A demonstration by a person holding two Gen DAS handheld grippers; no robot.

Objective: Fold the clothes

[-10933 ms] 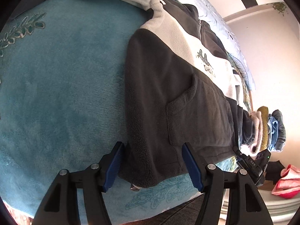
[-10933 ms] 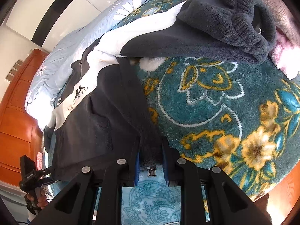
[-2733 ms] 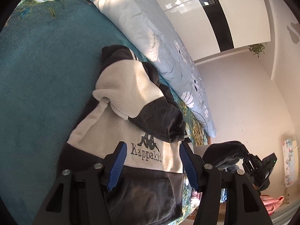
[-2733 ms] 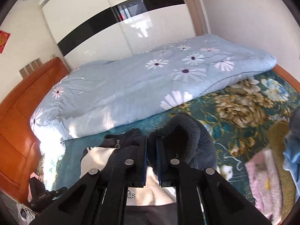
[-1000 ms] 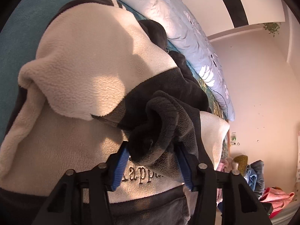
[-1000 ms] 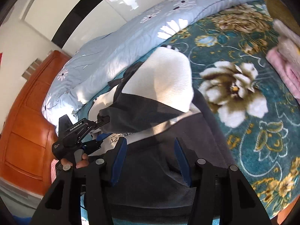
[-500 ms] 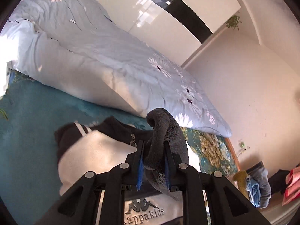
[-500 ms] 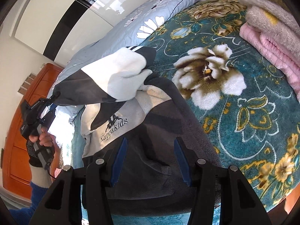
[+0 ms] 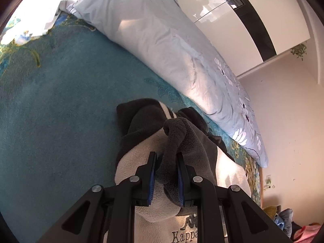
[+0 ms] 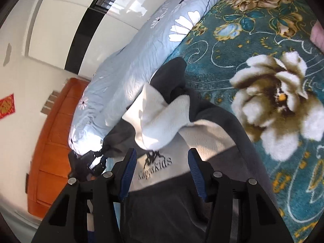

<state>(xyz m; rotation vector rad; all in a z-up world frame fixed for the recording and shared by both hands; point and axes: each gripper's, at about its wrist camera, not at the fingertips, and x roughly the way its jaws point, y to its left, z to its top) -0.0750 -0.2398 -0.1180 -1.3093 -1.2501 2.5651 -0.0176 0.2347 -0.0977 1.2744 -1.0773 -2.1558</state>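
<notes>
A dark grey and cream fleece jacket (image 9: 139, 156) with "Kappa kids" lettering lies on the teal floral blanket (image 9: 50, 111). My left gripper (image 9: 166, 161) is shut on the jacket's dark grey sleeve cuff (image 9: 174, 129) and holds it over the cream chest. In the right wrist view the jacket (image 10: 182, 137) lies with one cream and grey sleeve (image 10: 162, 113) folded across the chest. My right gripper (image 10: 162, 162) is open and empty, hovering above the lettering. The left gripper (image 10: 89, 162) shows at the jacket's left side, partly hidden.
A rolled pale blue flowered quilt (image 9: 172, 40) lies along the far side of the bed (image 10: 263, 50). An orange wooden headboard (image 10: 52, 141) stands at the left. Folded clothes (image 9: 283, 216) are stacked at the far right.
My left gripper has tilted down with the cuff still pinched and now holds it lower over the jacket's chest. The right gripper has moved closer over the lettering, still open.
</notes>
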